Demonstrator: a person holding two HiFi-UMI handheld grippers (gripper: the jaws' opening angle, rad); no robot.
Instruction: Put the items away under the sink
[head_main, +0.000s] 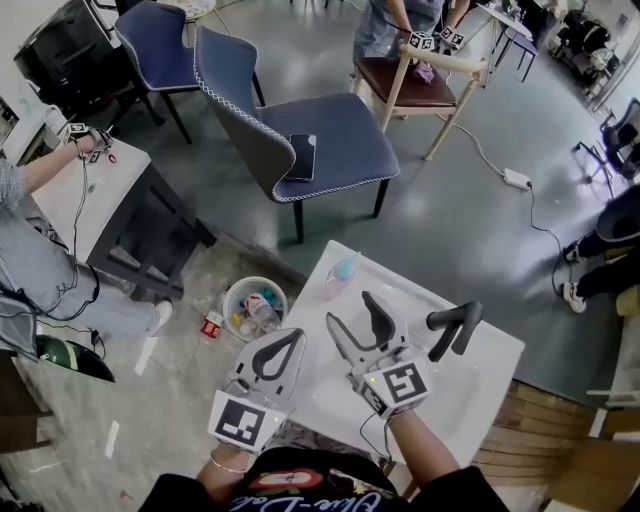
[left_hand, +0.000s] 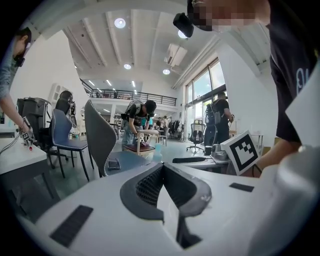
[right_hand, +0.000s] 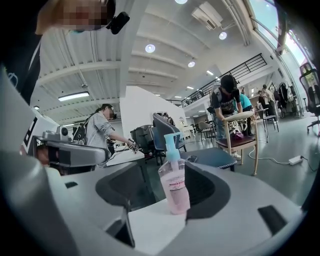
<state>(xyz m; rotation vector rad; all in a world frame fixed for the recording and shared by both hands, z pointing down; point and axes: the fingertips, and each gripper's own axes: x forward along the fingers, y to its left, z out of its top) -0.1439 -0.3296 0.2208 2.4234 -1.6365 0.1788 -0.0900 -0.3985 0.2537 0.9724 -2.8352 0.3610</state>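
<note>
Pump bottle (head_main: 341, 275): pink with a teal pump, upright at the far-left corner of the white counter (head_main: 480, 385), untouched.

Left to right:
- Person (head_main: 40, 265) at a side table (head_main: 95, 205), cut off by the frame edge.
- Red can (head_main: 211, 324) on the floor beside a white bin (head_main: 254, 306). The bin's contents are too jumbled to name.
- Left tongs (head_main: 296, 336) over the counter's near-left edge, tips together, nothing in them.
- Right tongs (head_main: 350, 308) spread wide and empty, pointing at the bottle. Tips are short of it, with bare counter between. In the right gripper view the bottle (right_hand: 175, 185) lines up in the gap.
- Black faucet (head_main: 455, 328) just right of the right tongs.

Grey chair (head_main: 345, 150) with a phone (head_main: 302, 157) on the seat stands beyond the counter. The space under the counter is hidden by its top. The bottle label is unreadable.
</note>
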